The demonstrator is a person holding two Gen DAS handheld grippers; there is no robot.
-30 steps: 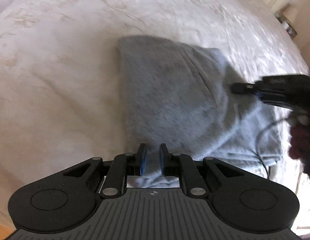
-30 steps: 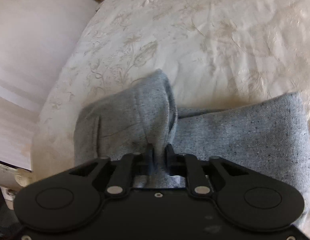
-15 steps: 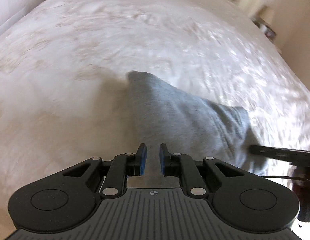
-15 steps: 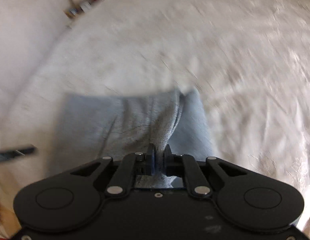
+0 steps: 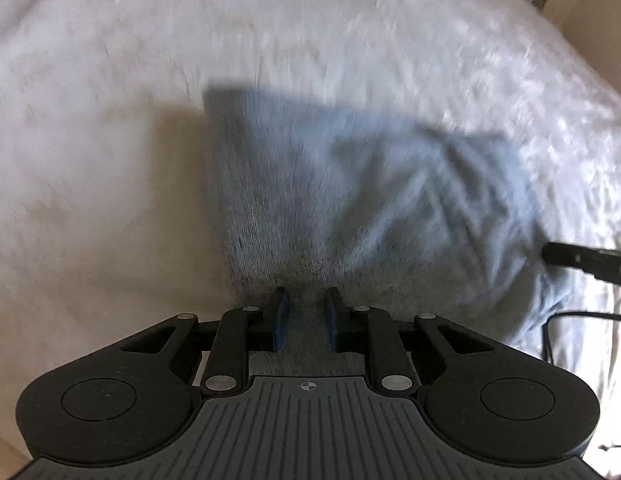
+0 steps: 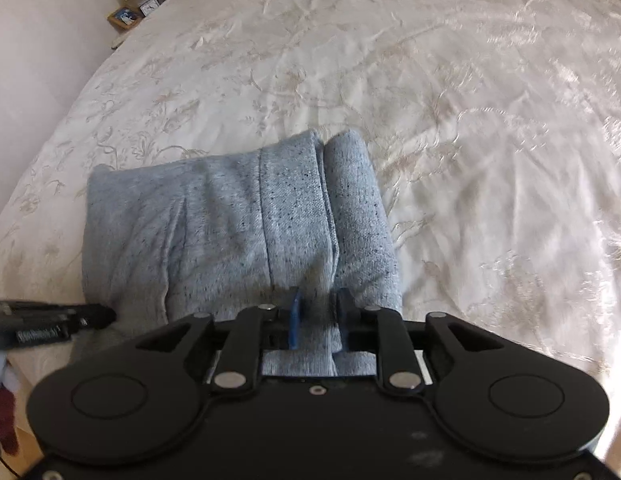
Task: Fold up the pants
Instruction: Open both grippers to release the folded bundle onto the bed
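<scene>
Grey knit pants (image 6: pixel 246 224) lie folded on the cream embroidered bedspread (image 6: pixel 450 92). Left gripper (image 5: pixel 306 312) and right gripper (image 6: pixel 318 316) are opening, cloth between their fingers. Snagged fabric could undo the fold.

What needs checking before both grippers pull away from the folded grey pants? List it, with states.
1. Left gripper letting go: ok, jaws opening, fabric lies between the pads, unpinched.
2. Right gripper letting go: ok, jaws opening, cloth between them.
3. Grey pants resting on the bedspread: ok.
4. Fold compact, edges aligned: ok in the right wrist view; left view too blurred.
5. Black cable clear of the pants: cannot tell.
</scene>
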